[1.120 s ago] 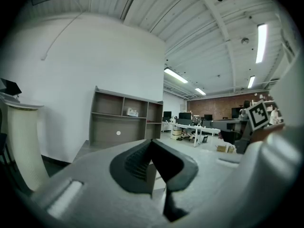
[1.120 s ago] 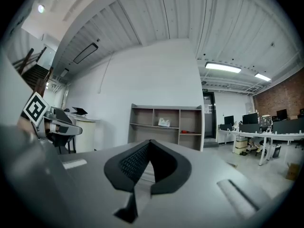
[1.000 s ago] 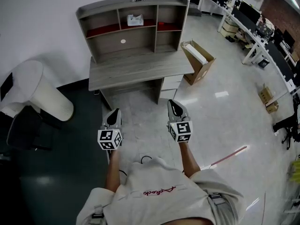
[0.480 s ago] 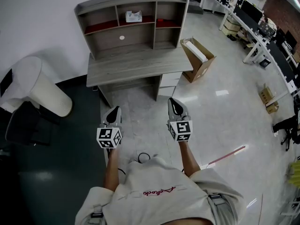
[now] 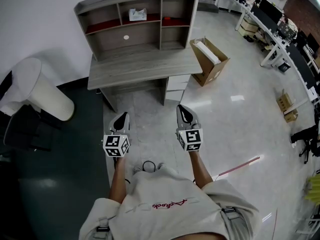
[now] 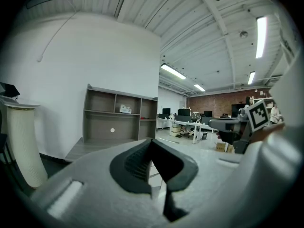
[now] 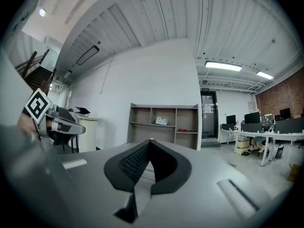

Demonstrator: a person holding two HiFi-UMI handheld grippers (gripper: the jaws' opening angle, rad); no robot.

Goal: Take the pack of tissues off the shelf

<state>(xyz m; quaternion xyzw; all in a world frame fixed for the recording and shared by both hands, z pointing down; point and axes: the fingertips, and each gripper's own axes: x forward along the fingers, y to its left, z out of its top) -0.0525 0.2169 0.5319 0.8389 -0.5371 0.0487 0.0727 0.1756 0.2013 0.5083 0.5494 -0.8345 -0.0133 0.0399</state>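
The white pack of tissues (image 5: 137, 14) sits in the middle top compartment of the grey desk shelf (image 5: 135, 26); it also shows small in the left gripper view (image 6: 125, 109) and the right gripper view (image 7: 161, 121). Both grippers hang well short of the desk, over the floor, side by side. My left gripper (image 5: 120, 118) is shut and holds nothing, its tips meeting (image 6: 152, 140). My right gripper (image 5: 184, 109) is shut and empty too, tips together (image 7: 151, 140).
A grey desktop (image 5: 145, 66) runs below the shelf. An open cardboard box (image 5: 209, 59) stands to its right. A white cylindrical bin (image 5: 37, 89) and a dark chair (image 5: 22, 134) are at the left. Office desks (image 5: 280, 39) line the far right.
The desk and shelf have shifted slightly up and left in the head view. Both grippers keep their pose and stay shut.
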